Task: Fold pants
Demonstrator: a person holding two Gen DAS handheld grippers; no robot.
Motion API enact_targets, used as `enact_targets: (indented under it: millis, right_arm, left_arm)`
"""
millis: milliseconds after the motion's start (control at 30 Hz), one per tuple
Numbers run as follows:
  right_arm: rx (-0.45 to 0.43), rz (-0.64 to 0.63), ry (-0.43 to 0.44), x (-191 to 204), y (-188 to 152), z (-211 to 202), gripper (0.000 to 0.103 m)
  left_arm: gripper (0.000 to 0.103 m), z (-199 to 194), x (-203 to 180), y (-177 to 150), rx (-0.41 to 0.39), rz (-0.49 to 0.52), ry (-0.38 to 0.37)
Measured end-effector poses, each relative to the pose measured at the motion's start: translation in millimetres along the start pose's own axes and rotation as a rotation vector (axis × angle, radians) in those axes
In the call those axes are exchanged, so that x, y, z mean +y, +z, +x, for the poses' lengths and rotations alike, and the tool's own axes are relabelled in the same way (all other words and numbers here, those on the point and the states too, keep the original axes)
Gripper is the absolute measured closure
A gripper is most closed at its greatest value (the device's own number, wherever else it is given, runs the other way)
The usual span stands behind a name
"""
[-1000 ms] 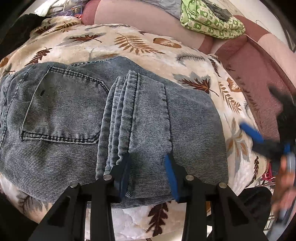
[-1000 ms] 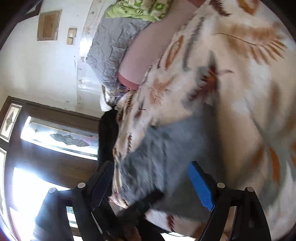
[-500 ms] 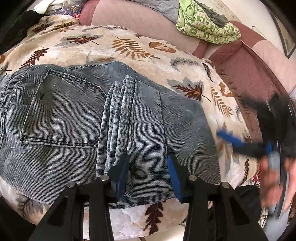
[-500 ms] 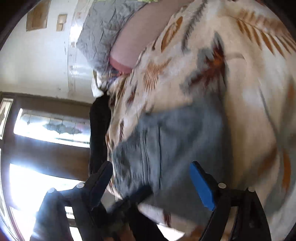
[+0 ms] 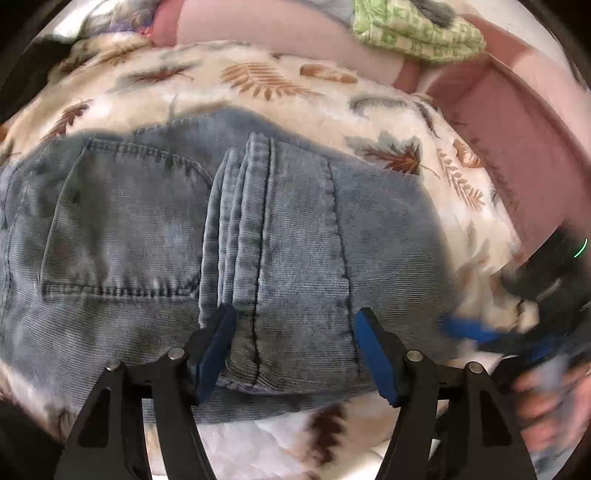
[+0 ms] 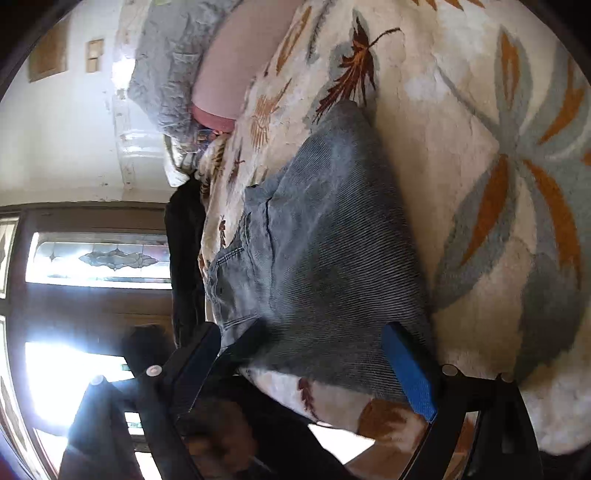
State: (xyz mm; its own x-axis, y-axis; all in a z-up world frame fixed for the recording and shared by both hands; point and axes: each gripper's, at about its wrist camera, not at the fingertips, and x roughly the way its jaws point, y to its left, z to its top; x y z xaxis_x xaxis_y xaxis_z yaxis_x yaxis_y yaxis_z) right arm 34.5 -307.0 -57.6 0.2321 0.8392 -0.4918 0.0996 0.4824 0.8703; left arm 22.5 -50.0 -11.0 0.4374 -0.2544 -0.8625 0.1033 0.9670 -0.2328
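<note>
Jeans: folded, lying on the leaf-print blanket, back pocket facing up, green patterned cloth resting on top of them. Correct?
Not quite. The green patterned cloth is not on the jeans; it lies apart from them, on the pink cushion beyond the leaf-print blanket. The left wrist view shows this. The rest stands.

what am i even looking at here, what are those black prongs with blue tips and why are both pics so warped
There is no robot here. A person holds a handheld gripper in each hand, and each carries a wide-angle camera looking along its two fingers, hence the round, warped pictures.

One picture is from the left gripper. Its blue-padded jaws are opening and straddle a folded hem of the jeans without pressing it.

The other is from the right gripper. Its jaws stand wide open by the jeans' edge and grip nothing. It also shows as a blur at the right of the left picture.

The grey-blue jeans lie folded on a cream leaf-print blanket over a pink sofa. A green patterned cloth lies on the sofa's back.
</note>
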Motion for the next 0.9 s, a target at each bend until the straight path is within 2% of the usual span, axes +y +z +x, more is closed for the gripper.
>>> enact_targets:
  millis: [67,167,233,333,367,433,500,533,600,633,700,733,767,800,833,900]
  right_arm:
    - [-0.02,-0.059,0.009,21.1,10.0,-11.7,0.012]
    - [-0.056,-0.104,0.046,48.0,35.6,-20.7,0.012]
    - [-0.057,-0.117,0.031,52.2,53.4,-10.9,0.011]
    - [0.07,0.002,-0.079,5.7,59.2,36.3,0.012]
    - [0.044,-0.008,-0.066,0.6,57.0,36.6,0.013]
    - [0.036,-0.029,-0.075,12.9,54.9,27.1,0.012]
    - [0.048,-0.054,-0.122,28.5,57.7,21.9,0.012]
    - [0.044,-0.082,-0.132,39.1,60.8,19.2,0.012]
    - [0.029,-0.142,-0.116,58.9,70.2,16.2,0.012]
    - [0.008,-0.172,-0.102,68.9,78.8,15.6,0.012]
    - [-0.025,-0.18,-0.097,67.9,96.6,20.9,0.011]
    - [-0.023,-0.165,-0.107,59.1,103.4,27.7,0.01]
    - [0.004,-0.125,-0.162,41.3,112.6,41.8,0.01]
    - [0.03,-0.079,-0.174,25.2,117.5,50.8,0.01]
    - [-0.008,-0.029,-0.12,14.9,118.7,49.1,0.01]
    - [-0.017,-0.045,-0.112,26.3,114.5,39.7,0.009]
  left_arm:
    - [0.034,-1.5,-14.3,-5.4,-0.003,0.097,0.082]
    - [0.03,-0.3,-13.3,-6.0,-0.015,0.088,0.088]
    - [0.03,0.7,-9.8,-6.5,-0.012,0.075,0.076]
    - [0.03,-2.3,-5.4,-9.3,-0.022,0.083,0.061]
    - [0.03,-2.8,-5.1,-9.7,-0.02,0.086,0.058]
    - [0.03,-9.1,-1.5,-9.1,-0.023,0.067,0.04]
    - [0.03,-27.1,2.0,-3.2,-0.076,0.002,-0.027]
    - [0.029,-33.5,1.0,-0.4,-0.107,0.003,-0.048]
    - [0.029,-38.1,-6.6,3.5,-0.149,0.058,-0.032]
    - [0.029,-32.1,-7.8,4.1,-0.128,0.071,-0.016]
    - [0.03,-8.0,-3.1,0.3,-0.027,0.057,-0.023]
    - [0.03,-0.7,-1.9,-4.3,-0.029,0.072,-0.012]
    - [0.028,-2.9,-5.4,-7.3,-0.065,0.108,0.03]
    - [0.028,-0.5,-7.0,-7.4,-0.049,0.124,0.042]
    - [0.028,-0.7,-6.9,-7.7,-0.055,0.126,0.041]
    - [0.027,-2.8,-3.1,-9.0,-0.066,0.12,0.02]
